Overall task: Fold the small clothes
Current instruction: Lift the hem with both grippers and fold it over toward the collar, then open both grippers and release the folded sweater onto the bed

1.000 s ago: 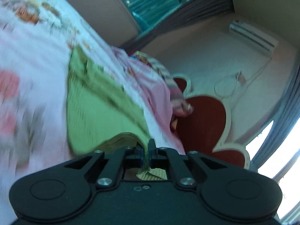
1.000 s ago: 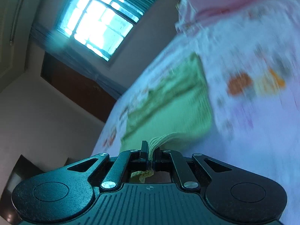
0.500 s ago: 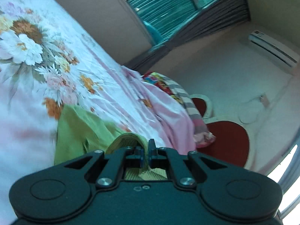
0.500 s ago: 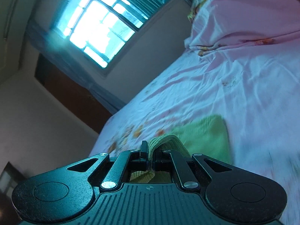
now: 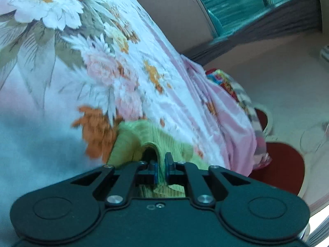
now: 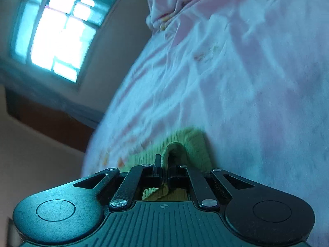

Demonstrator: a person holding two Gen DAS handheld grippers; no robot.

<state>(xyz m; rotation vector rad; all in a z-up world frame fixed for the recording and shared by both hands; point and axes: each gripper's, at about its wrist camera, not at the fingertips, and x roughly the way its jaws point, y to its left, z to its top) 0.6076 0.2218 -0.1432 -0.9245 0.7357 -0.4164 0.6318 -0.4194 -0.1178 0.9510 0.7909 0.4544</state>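
Note:
A small light-green ribbed garment [image 5: 144, 135] lies on a floral bedsheet [image 5: 92, 61]. My left gripper [image 5: 161, 164] is shut on a raised fold of its edge, close to the sheet. In the right wrist view the same green garment [image 6: 191, 144] shows just ahead of my right gripper [image 6: 165, 166], which is shut on another pinched fold of it. Most of the garment is hidden under both grippers.
A bunched pink blanket [image 5: 226, 113] and a striped pillow [image 5: 242, 94] lie at the bed's head, with a red headboard [image 5: 283, 164] behind. The pink blanket also shows in the right wrist view [image 6: 174, 4]. A window [image 6: 55, 33] and wall lie past the bed's edge.
Both grippers, still holding the green garment, have carried it forward over the bed and lowered toward the sheet. Much less of the garment shows ahead of them than before.

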